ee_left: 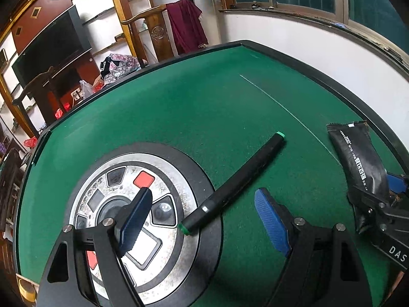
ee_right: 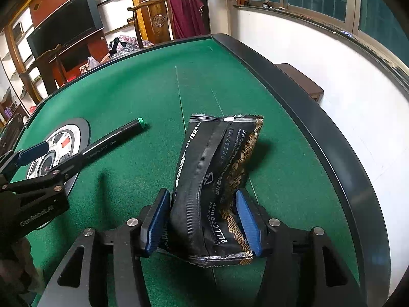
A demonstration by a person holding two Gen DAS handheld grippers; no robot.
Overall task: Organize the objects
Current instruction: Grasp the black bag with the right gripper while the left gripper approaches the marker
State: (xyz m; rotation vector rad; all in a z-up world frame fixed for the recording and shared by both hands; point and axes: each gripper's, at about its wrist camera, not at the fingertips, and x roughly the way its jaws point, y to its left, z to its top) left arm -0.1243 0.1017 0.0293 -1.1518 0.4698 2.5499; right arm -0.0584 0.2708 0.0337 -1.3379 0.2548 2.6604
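The left gripper (ee_left: 196, 220) has its blue pads spread wide with nothing in them, and the marker (ee_left: 235, 183) sits right in that gap, near end roughly midway between the fingertips. The marker's long axis runs away from the tool, forward and off to the right, green-banded tip farthest out, and its near end rests on the rim of the round control panel (ee_left: 158, 179) set into the table. So it lies almost along the fingers rather than across them, which looks like the thing the next move hangs on: the pads probably need to close across the barrel, maybe with a bit of wrist roll, and the left pad is hovering over the metal dial, so there's not much clearance on that side. Over to its right, the right gripper (ee_right: 204, 220) has the black snack packet (ee_right: 217, 179) standing between its pads; the left pad looks like it's touching the wrapper, the right one seems just off it, so it's a loose hold at best. The left one is clearly nearer the marker. Ahead of both tools the green felt table (ee_right: 153, 81) is open, with the raised black edge curving close past the packet's right side.
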